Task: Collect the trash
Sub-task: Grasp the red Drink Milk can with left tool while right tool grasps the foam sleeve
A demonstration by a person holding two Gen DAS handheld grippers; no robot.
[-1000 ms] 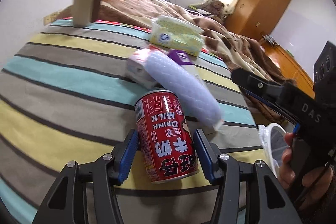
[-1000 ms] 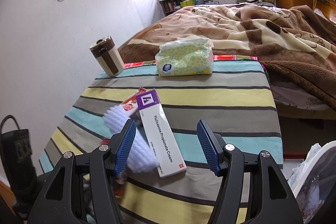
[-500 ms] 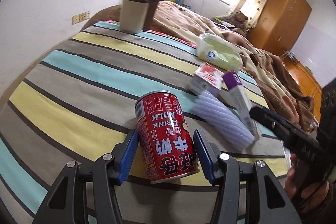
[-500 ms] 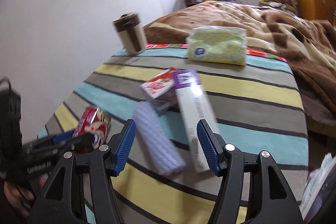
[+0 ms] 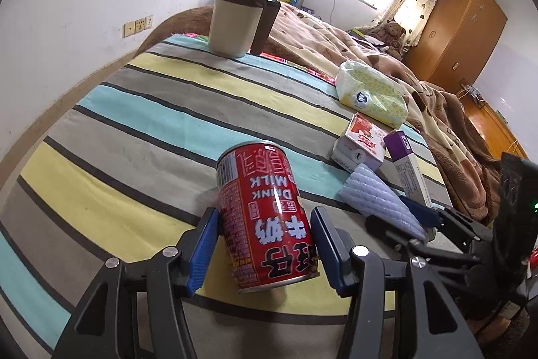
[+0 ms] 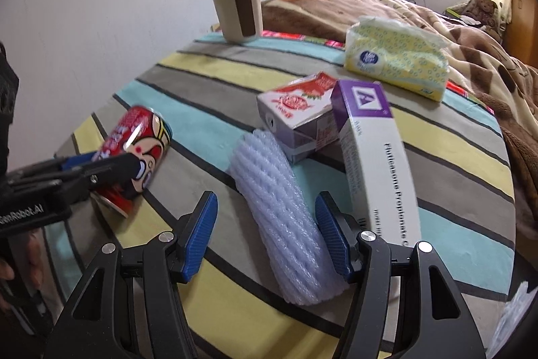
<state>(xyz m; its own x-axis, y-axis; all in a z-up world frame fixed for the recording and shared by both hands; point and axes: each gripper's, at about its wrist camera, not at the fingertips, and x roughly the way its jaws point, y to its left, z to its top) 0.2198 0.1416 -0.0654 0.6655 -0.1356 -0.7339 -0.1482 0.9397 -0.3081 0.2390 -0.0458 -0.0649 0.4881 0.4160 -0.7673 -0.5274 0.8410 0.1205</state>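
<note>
Left hand-held gripper [image 5: 265, 239] clamped on red milk can [image 5: 265, 217], tilted just above striped bench [image 5: 134, 110]. Right hand-held gripper [image 6: 265, 236] has swung in from cream box [image 6: 376, 164]; jaws open astride foam sleeve [image 6: 285, 217], no squeeze. Second trash pick likely next.

Both wrist views close, downward; share striped cloth [image 5: 141, 110].

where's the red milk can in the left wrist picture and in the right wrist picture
Left wrist: the can is at bottom centre, between that gripper's blue fingers.
Right wrist: the can lies at left, partly behind the left gripper.
Shared landmark: the brown-and-cream mug stands at the far edge of the striped cloth in both.
</note>
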